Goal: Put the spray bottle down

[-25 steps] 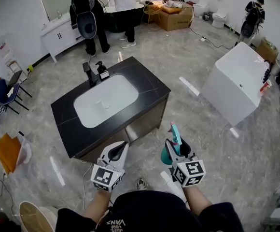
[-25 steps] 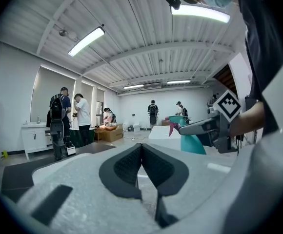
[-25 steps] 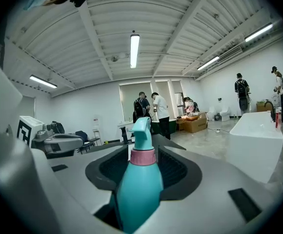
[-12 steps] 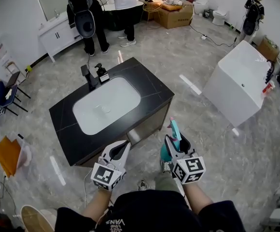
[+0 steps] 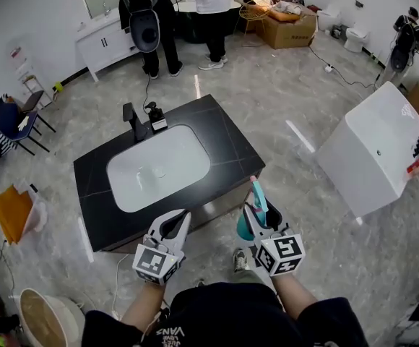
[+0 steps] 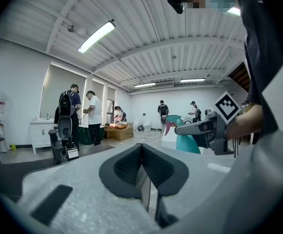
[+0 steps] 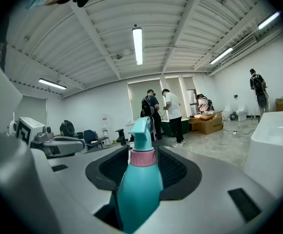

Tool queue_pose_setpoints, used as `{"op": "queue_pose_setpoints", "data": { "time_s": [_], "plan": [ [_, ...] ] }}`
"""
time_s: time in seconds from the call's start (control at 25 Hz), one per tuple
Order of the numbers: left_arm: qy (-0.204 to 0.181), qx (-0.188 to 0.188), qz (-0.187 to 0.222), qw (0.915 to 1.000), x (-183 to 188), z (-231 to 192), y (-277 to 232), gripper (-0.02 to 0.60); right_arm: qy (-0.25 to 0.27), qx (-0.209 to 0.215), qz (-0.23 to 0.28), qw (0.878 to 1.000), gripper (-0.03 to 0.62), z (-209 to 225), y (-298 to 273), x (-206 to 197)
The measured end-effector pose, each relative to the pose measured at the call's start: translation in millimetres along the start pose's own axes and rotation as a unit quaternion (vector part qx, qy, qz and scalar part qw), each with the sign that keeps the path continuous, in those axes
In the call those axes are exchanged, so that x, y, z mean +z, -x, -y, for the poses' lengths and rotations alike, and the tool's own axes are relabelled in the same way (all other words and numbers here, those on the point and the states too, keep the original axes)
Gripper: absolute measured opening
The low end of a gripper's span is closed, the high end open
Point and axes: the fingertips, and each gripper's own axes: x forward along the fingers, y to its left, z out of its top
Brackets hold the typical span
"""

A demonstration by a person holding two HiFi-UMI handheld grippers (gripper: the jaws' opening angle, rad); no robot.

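1. Right gripper (image 5: 258, 210) is gripping the spray bottle (image 7: 138, 189), with both pads pressing on the sides of the body and the jaws standing fairly wide around it
2. In the right gripper view the bottle is sitting dead centre between the jaws, its body filling the gap at 6 o'clock and its trigger head rising toward 12 o'clock above the pads
3. In the head view the bottle is hanging over the floor (image 5: 307, 85), clear of the black counter (image 5: 220, 132), at about 5 o'clock from the white basin (image 5: 159, 168) and just off the counter's near right corner
4. Bottle is showing a teal body, a pink collar at the neck and a teal trigger head, and it is standing roughly upright in the grip
5. Left gripper (image 5: 175, 226) is sitting at 9 o'clock of the right one, near the counter's front edge, with its jaws pressed together and nothing between them
6. Faucet (image 5: 131, 118) is standing at the basin's 11 o'clock, well apart from the bottle
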Motion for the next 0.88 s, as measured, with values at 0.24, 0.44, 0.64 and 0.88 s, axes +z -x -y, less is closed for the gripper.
{"op": "queue_pose_setpoints", "data": {
  "time_s": [0.24,0.44,0.64,0.88],
  "plan": [
    [0.016,0.053,-0.004,0.9985,4,-3,-46,0.006,0.009,0.049,-0.009,0.999,0.189,44,-37,12],
    [0.024,0.098,-0.004,0.9949,10,-3,-75,0.005,0.02,0.088,-0.016,0.996,0.187,72,-59,19],
    [0.027,0.119,-0.004,0.9926,3,-5,-89,0.005,0.025,0.113,-0.017,0.993,0.187,86,-81,19],
    [0.038,0.146,-0.008,0.9885,-2,-22,-98,0.006,0.026,0.128,-0.023,0.991,0.186,93,-108,19]
  ]
}}
